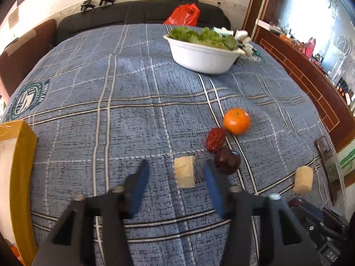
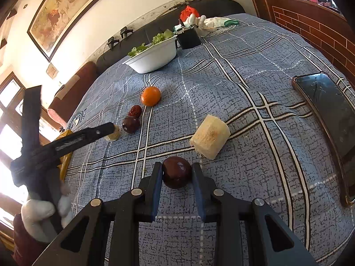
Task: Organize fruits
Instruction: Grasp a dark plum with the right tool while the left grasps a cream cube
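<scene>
On the blue plaid tablecloth [image 1: 133,110] lie an orange [image 1: 236,121], a wrinkled red date [image 1: 215,139] and a dark plum [image 1: 227,160] in a short row. My left gripper [image 1: 176,175] hangs just before them, open, its blue pads either side of a pale sugarcane piece [image 1: 184,173] without touching it. In the right wrist view my right gripper [image 2: 176,177] is shut on a second dark plum [image 2: 176,175] low over the cloth. A larger sugarcane piece [image 2: 210,136] lies just beyond it. The left gripper [image 2: 109,132] reaches in from the left, held by a gloved hand [image 2: 42,210].
A white bowl [image 1: 202,59] of lettuce stands at the far side, with a black box [image 2: 188,37] and white gloves [image 2: 206,23] behind it. A phone [image 2: 328,119] lies near the right edge. A yellow box [image 1: 20,155] sits at the left edge. A dark sofa runs behind the table.
</scene>
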A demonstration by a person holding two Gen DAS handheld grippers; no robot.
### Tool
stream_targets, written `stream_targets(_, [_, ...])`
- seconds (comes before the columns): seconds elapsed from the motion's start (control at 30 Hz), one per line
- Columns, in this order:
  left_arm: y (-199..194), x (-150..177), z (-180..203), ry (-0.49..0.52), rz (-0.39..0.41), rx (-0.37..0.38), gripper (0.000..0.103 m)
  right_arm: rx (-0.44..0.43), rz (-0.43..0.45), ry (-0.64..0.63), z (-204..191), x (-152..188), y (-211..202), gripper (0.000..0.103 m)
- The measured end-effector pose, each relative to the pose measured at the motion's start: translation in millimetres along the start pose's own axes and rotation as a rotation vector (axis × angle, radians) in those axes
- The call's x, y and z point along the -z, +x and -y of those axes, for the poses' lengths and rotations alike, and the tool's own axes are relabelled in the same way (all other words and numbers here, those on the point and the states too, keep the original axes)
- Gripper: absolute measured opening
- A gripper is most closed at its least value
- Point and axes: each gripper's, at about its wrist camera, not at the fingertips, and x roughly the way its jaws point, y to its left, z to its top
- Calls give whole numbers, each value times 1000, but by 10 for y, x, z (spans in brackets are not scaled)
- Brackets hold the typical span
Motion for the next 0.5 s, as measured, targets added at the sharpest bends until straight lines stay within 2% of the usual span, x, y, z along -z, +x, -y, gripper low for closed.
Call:
stream_targets(0.07, [9, 19, 22, 3, 2, 21, 15, 0, -1, -2, -9, -2, 6, 29])
stream_targets(0.2, [-128, 69, 18, -10, 30, 20, 15, 2, -1, -9, -18, 0, 5, 29])
stream_targets(0.37, [-608, 202, -178, -81, 99, 57, 15, 2, 5, -26, -52, 3, -3, 29])
stream_targets(0.5, [-1082, 391, -485, -149, 164, 64, 15, 16, 71, -59, -127, 7, -110, 29])
